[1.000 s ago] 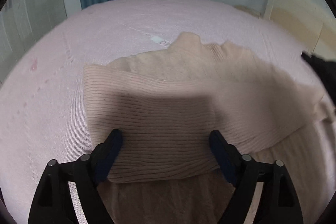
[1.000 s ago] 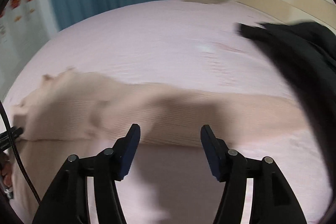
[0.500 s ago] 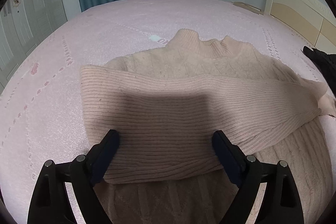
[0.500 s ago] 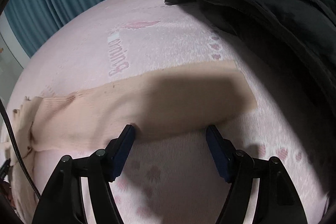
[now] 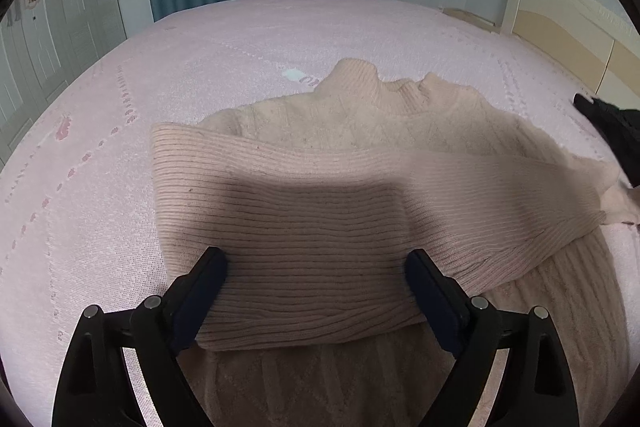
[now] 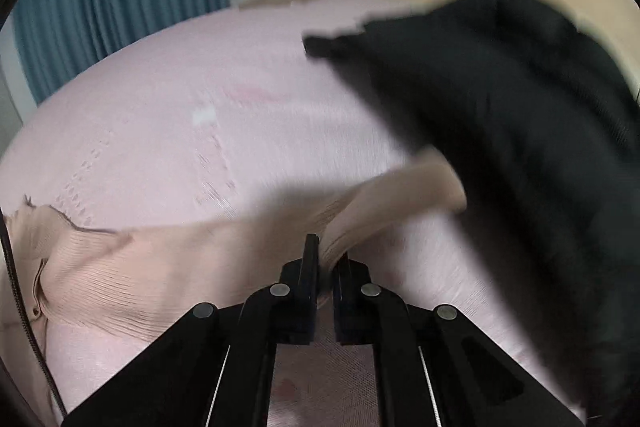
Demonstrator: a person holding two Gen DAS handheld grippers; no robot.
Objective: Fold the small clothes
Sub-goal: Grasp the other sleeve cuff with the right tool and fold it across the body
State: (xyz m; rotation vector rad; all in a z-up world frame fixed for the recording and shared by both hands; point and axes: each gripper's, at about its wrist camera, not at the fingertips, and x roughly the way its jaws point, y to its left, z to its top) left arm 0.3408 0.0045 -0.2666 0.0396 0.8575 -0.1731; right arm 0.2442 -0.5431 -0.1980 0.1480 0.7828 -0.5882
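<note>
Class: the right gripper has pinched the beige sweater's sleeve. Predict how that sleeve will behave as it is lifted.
Probably floppy: the sleeve already bends and droops beyond the right gripper. Its ribbed knit likely stretches and grips rather than slips. It may drag the sweater body along.

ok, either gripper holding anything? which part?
Right gripper is shut on the sweater, pinching its sleeve near the cuff. Left gripper is open, holding nothing.
</note>
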